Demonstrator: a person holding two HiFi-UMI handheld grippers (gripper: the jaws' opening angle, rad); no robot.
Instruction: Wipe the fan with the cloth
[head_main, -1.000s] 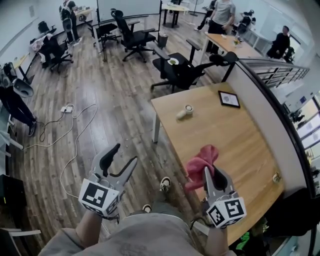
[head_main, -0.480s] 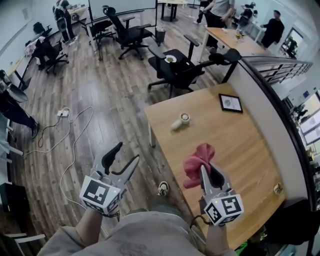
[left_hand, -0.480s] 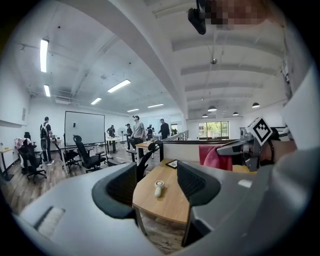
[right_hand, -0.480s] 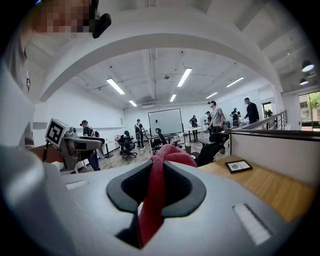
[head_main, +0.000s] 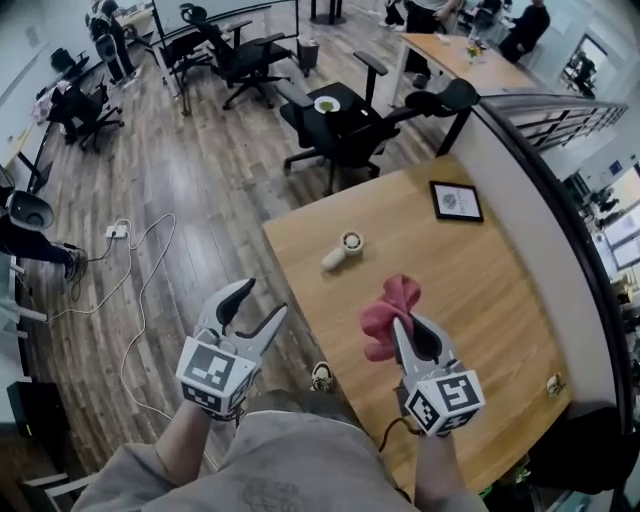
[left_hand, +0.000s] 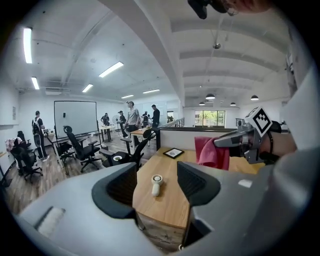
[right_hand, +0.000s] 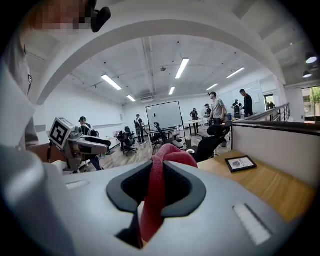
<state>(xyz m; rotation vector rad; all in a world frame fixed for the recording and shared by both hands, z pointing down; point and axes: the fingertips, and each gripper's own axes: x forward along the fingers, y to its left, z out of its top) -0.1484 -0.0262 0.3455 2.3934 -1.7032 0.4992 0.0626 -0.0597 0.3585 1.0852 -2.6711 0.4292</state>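
The right gripper (head_main: 405, 325) has its jaws shut tight on a red cloth (head_main: 388, 312). The cloth is pinched in the middle. One bunch puffs out past the jaw tips and the rest hangs down between the jaws. This gripper and the cloth are in the air over the near part of the wooden table (head_main: 490, 290).

The left gripper (head_main: 258, 303) has its jaws wide apart, with nothing between them. It is off the left edge of the table, over the wood floor (head_main: 200, 190).

The fan (head_main: 341, 249) is small and white. It lies flat on the table, near the table's far left corner. It is past the cloth and not touching it.

A picture frame (head_main: 456, 200) lies on the far end of the table. A black chair (head_main: 345, 125) stands just past that end. A white cable (head_main: 140, 275) lies on the floor, well left of the table.
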